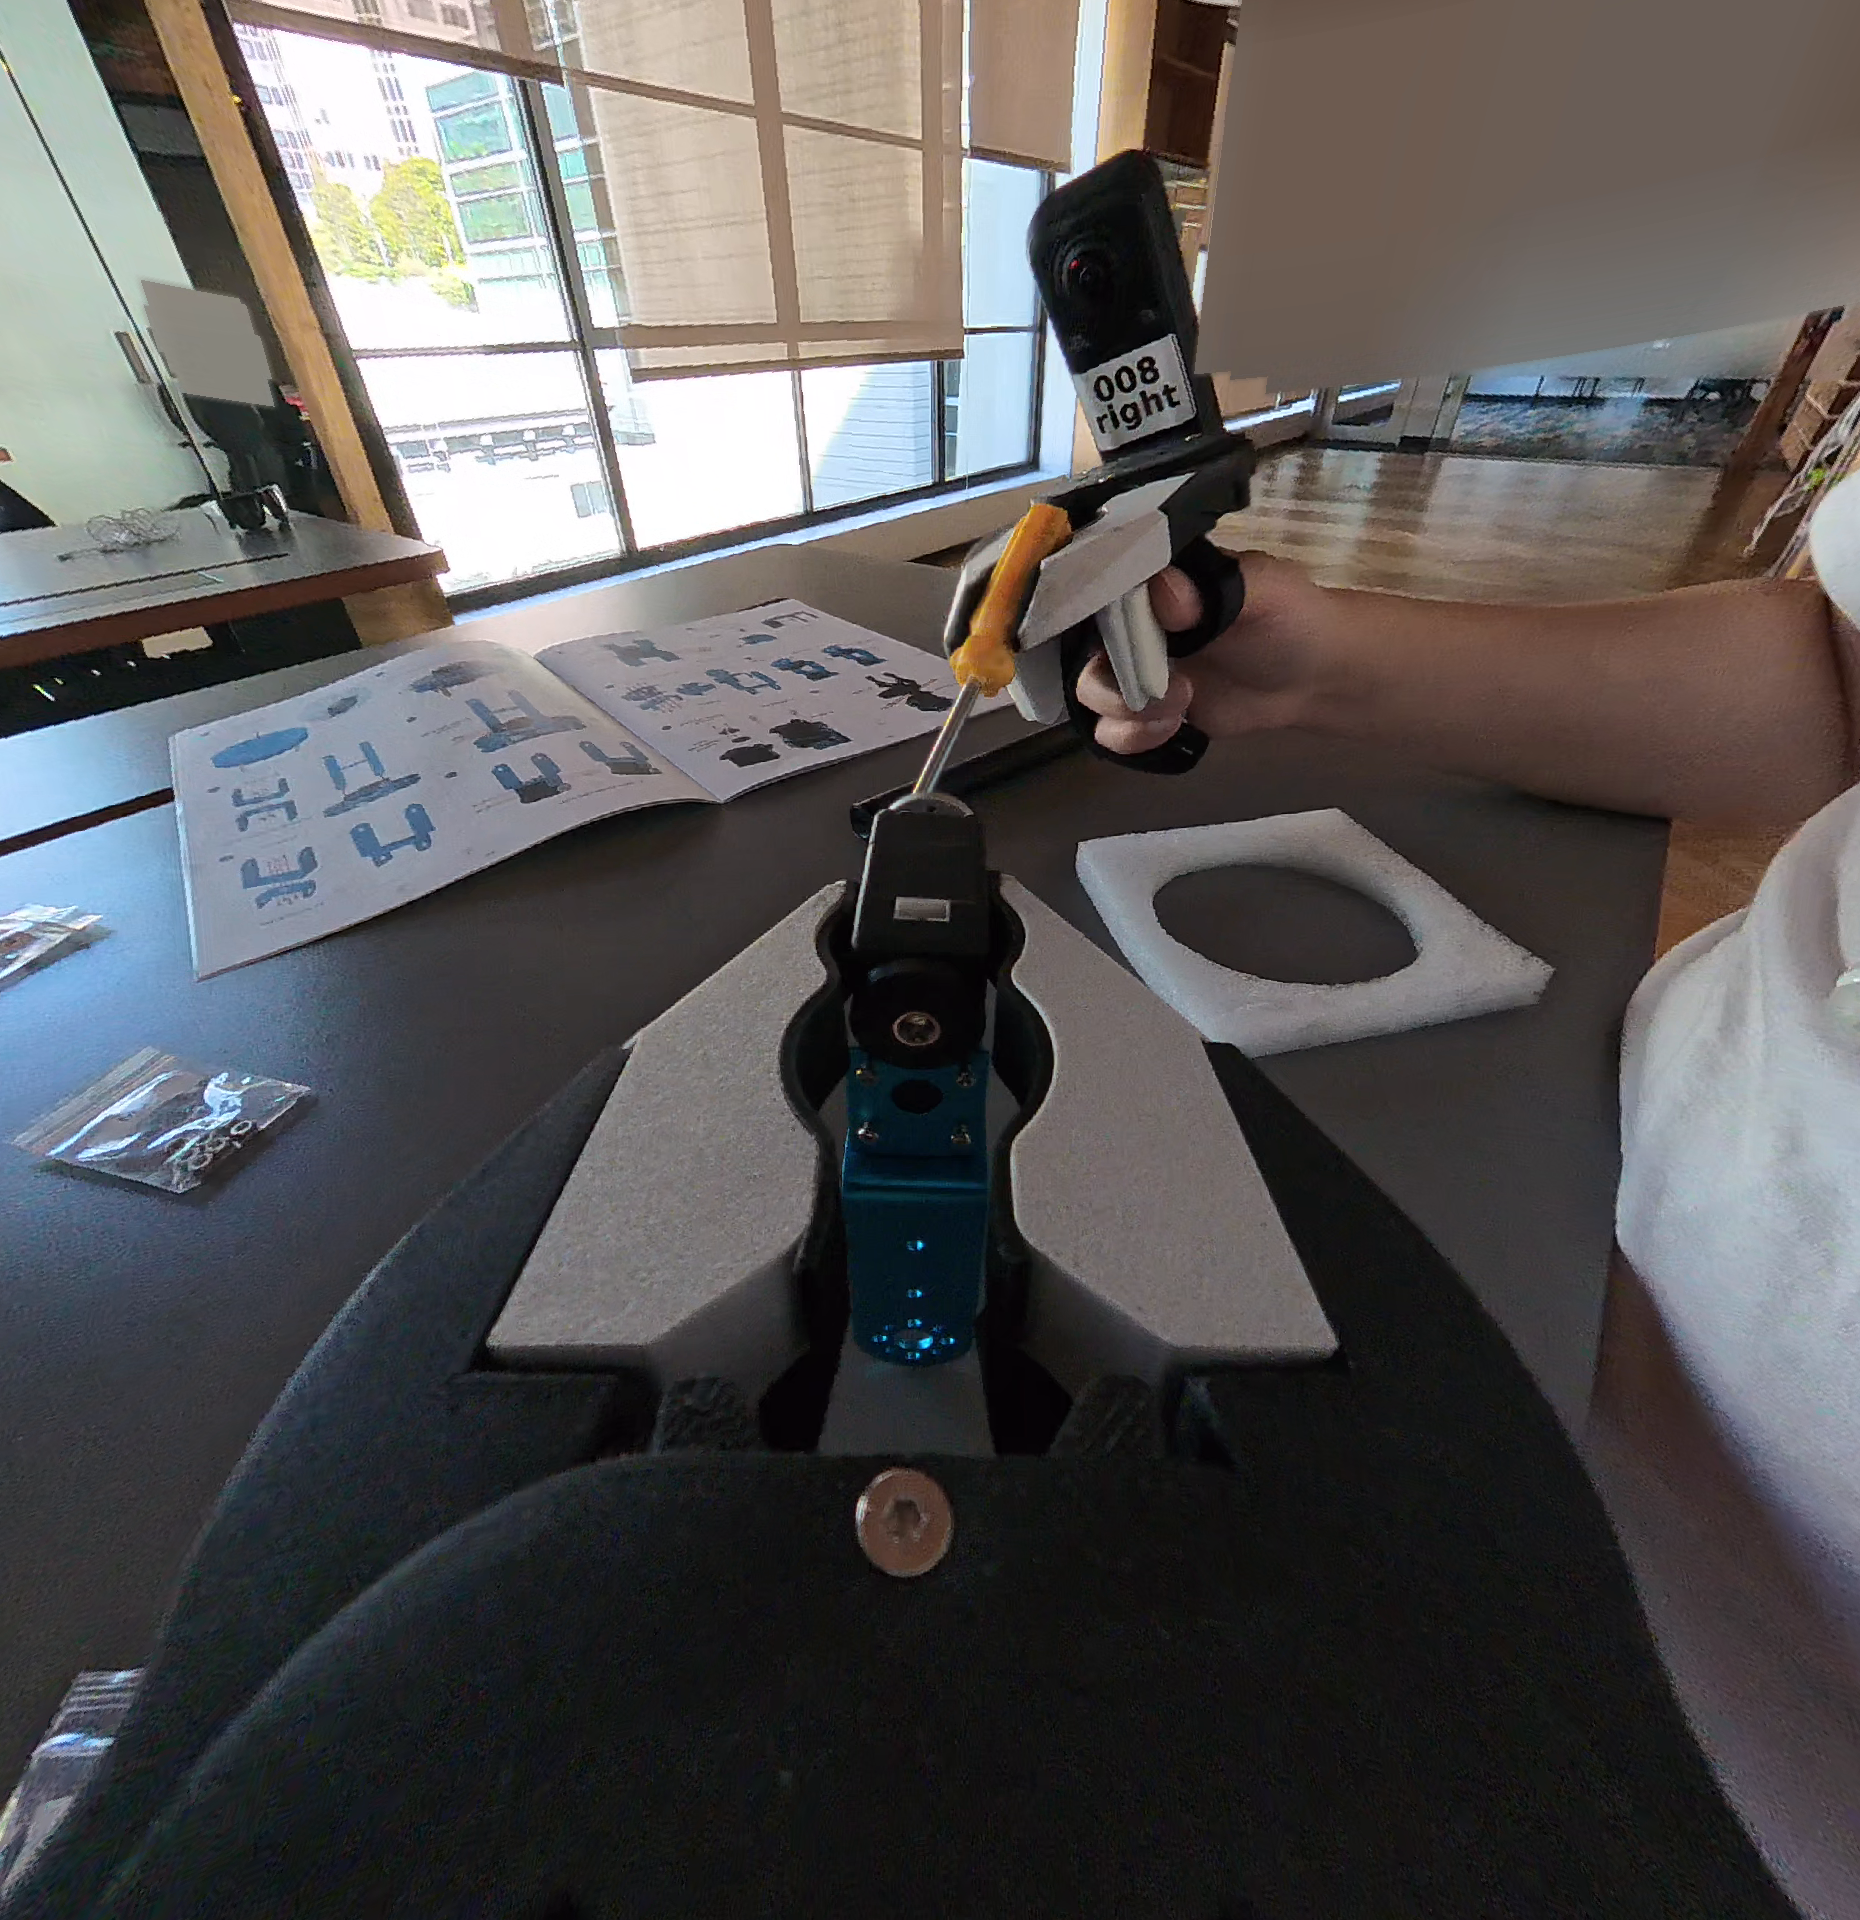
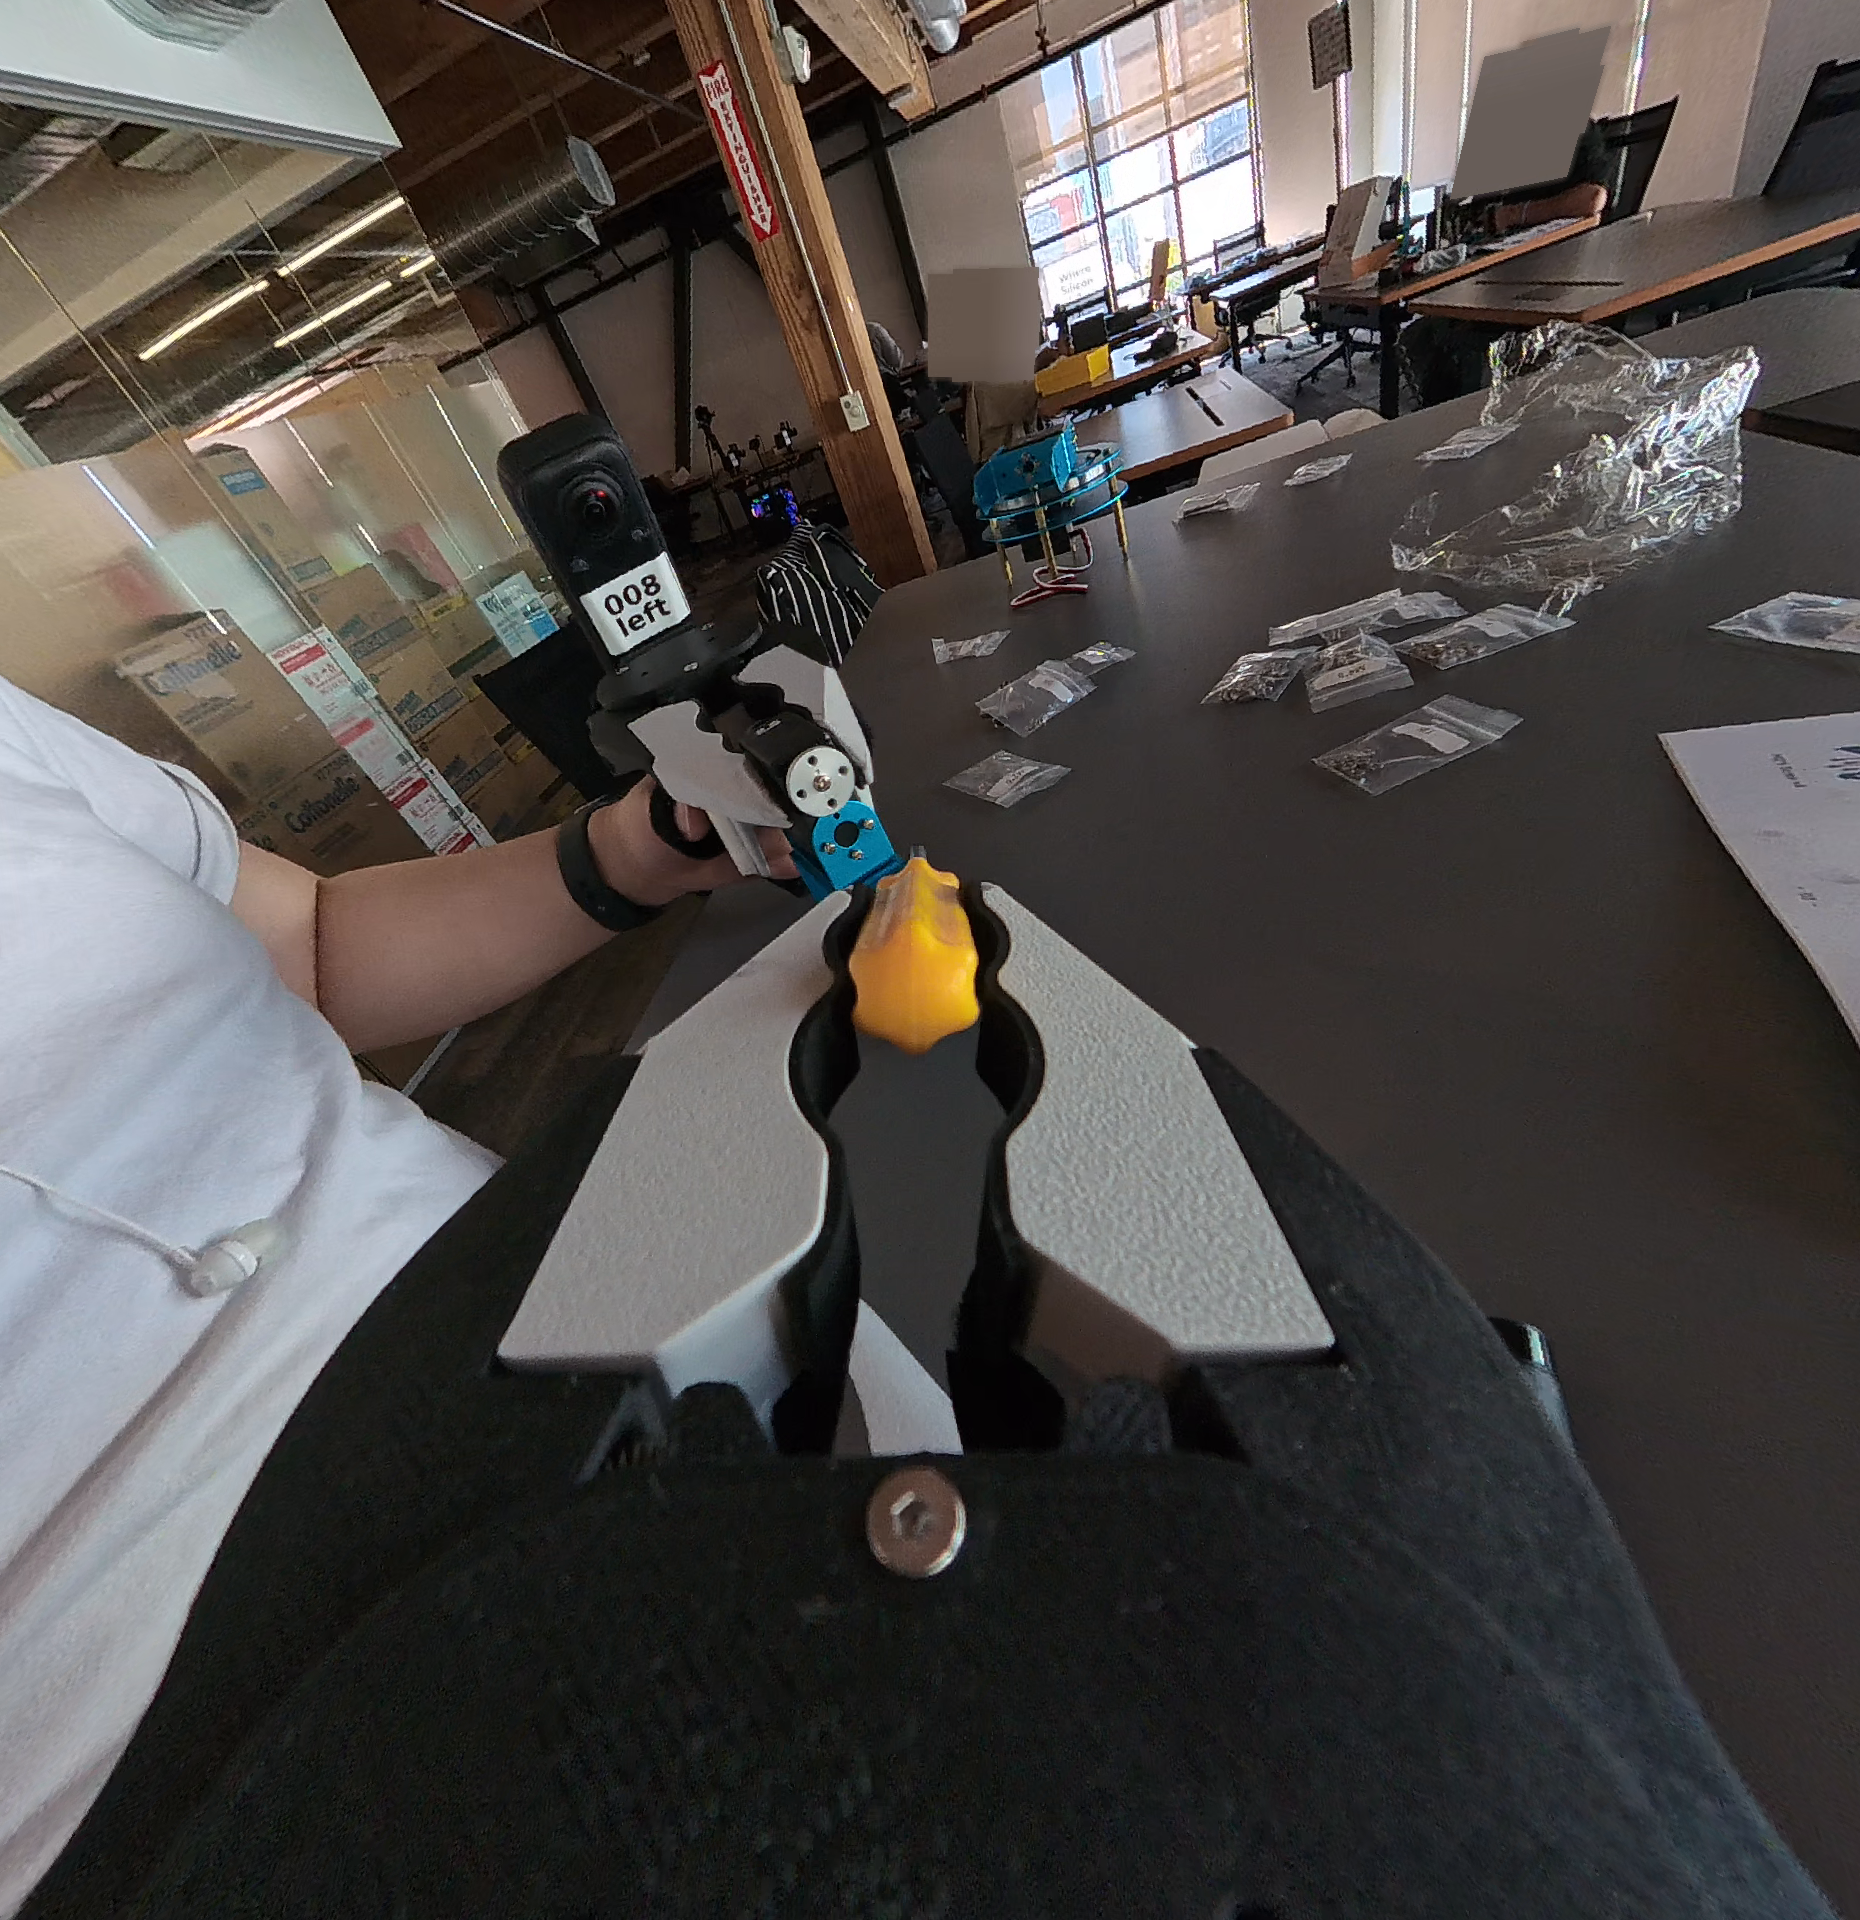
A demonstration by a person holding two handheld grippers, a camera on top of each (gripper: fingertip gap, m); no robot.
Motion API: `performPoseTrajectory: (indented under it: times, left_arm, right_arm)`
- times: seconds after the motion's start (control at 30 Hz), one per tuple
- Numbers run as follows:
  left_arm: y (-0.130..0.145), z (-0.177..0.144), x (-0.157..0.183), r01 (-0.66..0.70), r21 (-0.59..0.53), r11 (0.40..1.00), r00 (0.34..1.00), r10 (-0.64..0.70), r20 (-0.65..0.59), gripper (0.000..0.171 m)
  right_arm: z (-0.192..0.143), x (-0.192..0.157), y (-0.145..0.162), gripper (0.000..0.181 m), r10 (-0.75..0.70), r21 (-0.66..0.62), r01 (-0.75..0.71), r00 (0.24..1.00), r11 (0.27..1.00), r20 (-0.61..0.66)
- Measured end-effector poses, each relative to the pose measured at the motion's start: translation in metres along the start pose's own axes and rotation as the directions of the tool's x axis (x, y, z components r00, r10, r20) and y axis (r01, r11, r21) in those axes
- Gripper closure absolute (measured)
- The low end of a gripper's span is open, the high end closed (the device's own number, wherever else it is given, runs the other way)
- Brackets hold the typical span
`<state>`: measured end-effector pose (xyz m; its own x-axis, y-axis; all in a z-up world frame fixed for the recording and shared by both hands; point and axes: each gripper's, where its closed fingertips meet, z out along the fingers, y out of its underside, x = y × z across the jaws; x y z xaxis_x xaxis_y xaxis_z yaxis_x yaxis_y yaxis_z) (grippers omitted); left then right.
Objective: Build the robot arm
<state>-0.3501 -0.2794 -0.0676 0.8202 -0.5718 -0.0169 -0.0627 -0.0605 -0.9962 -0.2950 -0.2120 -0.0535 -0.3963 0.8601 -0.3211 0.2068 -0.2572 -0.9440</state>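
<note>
Fingers [image 2: 718, 774] under a labelled camera [image 2: 593, 530] grip a servo [image 2: 817, 774].

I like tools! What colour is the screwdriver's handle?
Yellow-orange. The screwdriver handle shows best in the right wrist view, clamped in the right gripper.

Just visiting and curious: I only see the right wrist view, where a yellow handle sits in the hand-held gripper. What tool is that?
Observer: A screwdriver. Its metal shaft slants down to the top of the black servo motor, which is held in the left hand-held gripper.
Operator: Are there any instructions around?
Observer: Yes, an open booklet of blue part diagrams lies on the table beyond the motor.
Operator: Is there anything else?
Observer: A white foam square with a round hole lies to the motor's right.
</note>
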Motion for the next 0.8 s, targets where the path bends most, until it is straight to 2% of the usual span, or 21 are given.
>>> performPoseTrajectory:
  times: [0.2, 0.4, 0.57, 0.63, 0.7, 0.73, 0.8]
  left_arm:
    - [0.003, 0.004, -0.001, -0.003, 0.000, 1.000, 1.000, 0.003, 0.000, 0.150]
    - [0.017, 0.013, -0.004, -0.029, -0.105, 0.994, 0.999, 0.033, 0.038, 0.150]
    - [0.018, 0.013, -0.008, 0.054, -0.112, 0.992, 0.999, -0.054, 0.004, 0.150]
    - [-0.003, 0.009, -0.009, 0.182, 0.006, 0.983, 0.980, -0.181, -0.087, 0.150]
    - [-0.041, -0.002, -0.016, 0.351, 0.152, 0.924, 0.920, -0.310, -0.240, 0.150]
    - [-0.059, -0.008, -0.019, 0.406, 0.188, 0.894, 0.885, -0.334, -0.324, 0.151]
    - [-0.087, -0.013, -0.024, 0.475, 0.188, 0.860, 0.821, -0.356, -0.446, 0.150]
  right_arm:
    - [0.000, 0.003, 0.001, 0.164, 0.005, 0.004, -0.005, 1.000, 1.000, 0.001]
    - [-0.002, 0.004, -0.001, 0.164, 0.005, 0.011, -0.005, 1.000, 1.000, -0.009]
    - [-0.006, 0.008, -0.004, 0.164, -0.003, 0.026, 0.004, 1.000, 1.000, -0.024]
    - [-0.011, 0.005, -0.022, 0.164, -0.013, 0.074, 0.014, 1.000, 0.997, -0.005]
    - [-0.020, -0.001, -0.048, 0.164, -0.045, 0.101, 0.044, 0.999, 0.994, 0.010]
    - [-0.024, -0.007, -0.065, 0.164, -0.085, 0.113, 0.083, 0.996, 0.990, 0.014]
    - [-0.033, -0.031, -0.104, 0.164, -0.203, 0.149, 0.195, 0.978, 0.970, 0.042]
